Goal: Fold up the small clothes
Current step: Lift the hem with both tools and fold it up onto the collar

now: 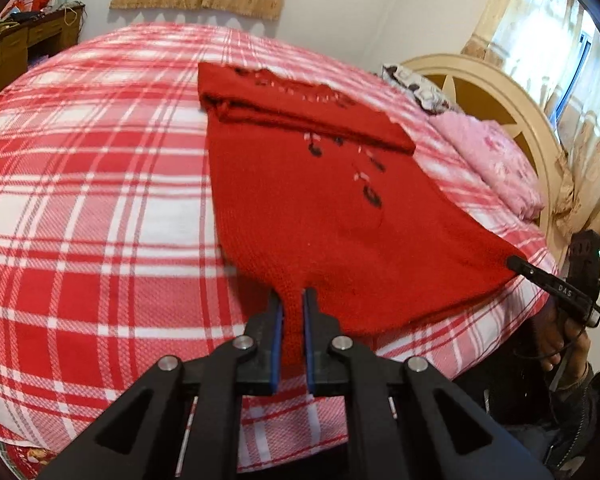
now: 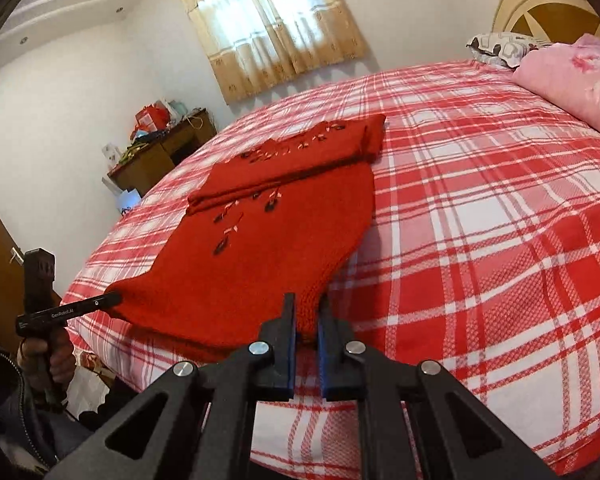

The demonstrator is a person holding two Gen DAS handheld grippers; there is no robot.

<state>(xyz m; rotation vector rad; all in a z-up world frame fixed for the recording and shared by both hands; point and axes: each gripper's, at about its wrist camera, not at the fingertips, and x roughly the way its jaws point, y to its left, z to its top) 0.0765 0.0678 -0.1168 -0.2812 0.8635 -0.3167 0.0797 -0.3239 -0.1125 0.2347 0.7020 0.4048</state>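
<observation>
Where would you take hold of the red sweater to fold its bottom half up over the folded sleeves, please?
At the two corners of the near hem, from the bed's near edge. The red sweater lies flat with its hem towards the person and sleeves already folded across the far end. The left gripper and right gripper are shut on those corners, which probably suits lifting the hem evenly.

left hand-held gripper (image 1: 292,300): clamped, angled down | right hand-held gripper (image 2: 306,306): clamped, angled down
</observation>
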